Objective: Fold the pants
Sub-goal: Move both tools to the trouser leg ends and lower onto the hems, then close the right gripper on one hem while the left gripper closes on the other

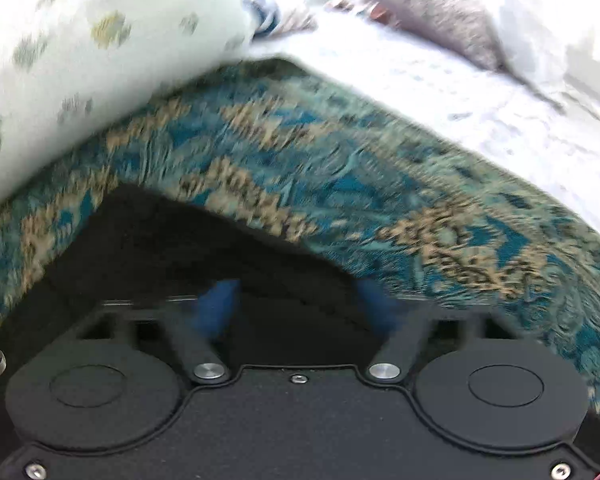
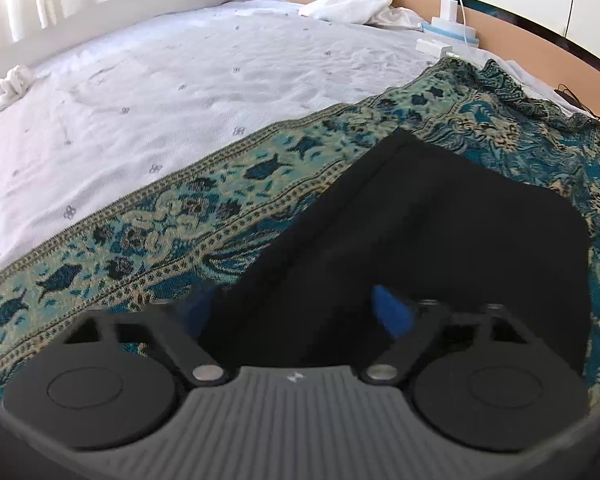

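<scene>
Right gripper (image 2: 300,312) over black pants (image 2: 440,232), patterned blanket (image 2: 160,232), white bedsheet (image 2: 180,80)

The pants (image 2: 440,240) are black. They lie on a blanket (image 2: 148,240) that is teal and blue with tan swirls and dark fish shapes. The bed sheet (image 2: 160,80) is white with tiny grey flowers. The pillow (image 1: 80,60) is white with yellow-grey spots

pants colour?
Plain black pants, no visible pattern; clearest in the right wrist view.
</scene>
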Motion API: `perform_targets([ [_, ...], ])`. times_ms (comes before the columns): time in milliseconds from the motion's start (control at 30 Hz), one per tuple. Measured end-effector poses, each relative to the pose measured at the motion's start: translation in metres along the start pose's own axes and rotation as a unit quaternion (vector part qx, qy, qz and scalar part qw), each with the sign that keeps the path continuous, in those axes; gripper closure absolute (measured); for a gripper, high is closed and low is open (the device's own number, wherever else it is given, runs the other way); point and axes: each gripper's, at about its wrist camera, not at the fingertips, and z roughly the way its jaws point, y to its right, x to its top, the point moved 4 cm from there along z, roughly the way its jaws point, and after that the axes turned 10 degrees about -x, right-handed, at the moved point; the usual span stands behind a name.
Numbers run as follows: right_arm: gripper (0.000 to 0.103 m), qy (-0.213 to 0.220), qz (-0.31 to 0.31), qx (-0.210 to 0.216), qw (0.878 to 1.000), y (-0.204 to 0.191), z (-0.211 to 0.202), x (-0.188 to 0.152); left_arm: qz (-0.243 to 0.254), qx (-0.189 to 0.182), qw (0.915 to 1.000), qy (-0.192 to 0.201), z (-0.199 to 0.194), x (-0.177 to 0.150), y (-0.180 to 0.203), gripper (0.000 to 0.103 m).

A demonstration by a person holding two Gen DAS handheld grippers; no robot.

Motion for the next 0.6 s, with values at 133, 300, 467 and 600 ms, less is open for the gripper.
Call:
perform_targets([
  [133, 0.095, -0.015, 0.005, 0.006, 1.0, 0.024, -0.01, 0.007, -0.015, -0.068, 0.9973, -0.023, -0.017, -0.002, -0.005, 0.103],
  [300, 0.099, -0.01, 0.05, 0.057, 0.997, 0.077, -0.036, 0.014, 0.035, -0.076, 0.9964, 0.016, -0.059, -0.003, -0.009, 0.103],
  [467, 0.101, 0.039, 0.059, 0.093, 0.993, 0.146, -0.076, 0.009, 0.063, -0.111, 0.9911, 0.037, -0.108, -0.005, -0.021, 0.103],
  [600, 0.101, 0.079, 0.06, 0.081, 0.992, 0.218, -0.097, -0.008, 0.072, -0.141, 0.9869, 0.03, -0.139, -0.021, -0.039, 0.102],
])
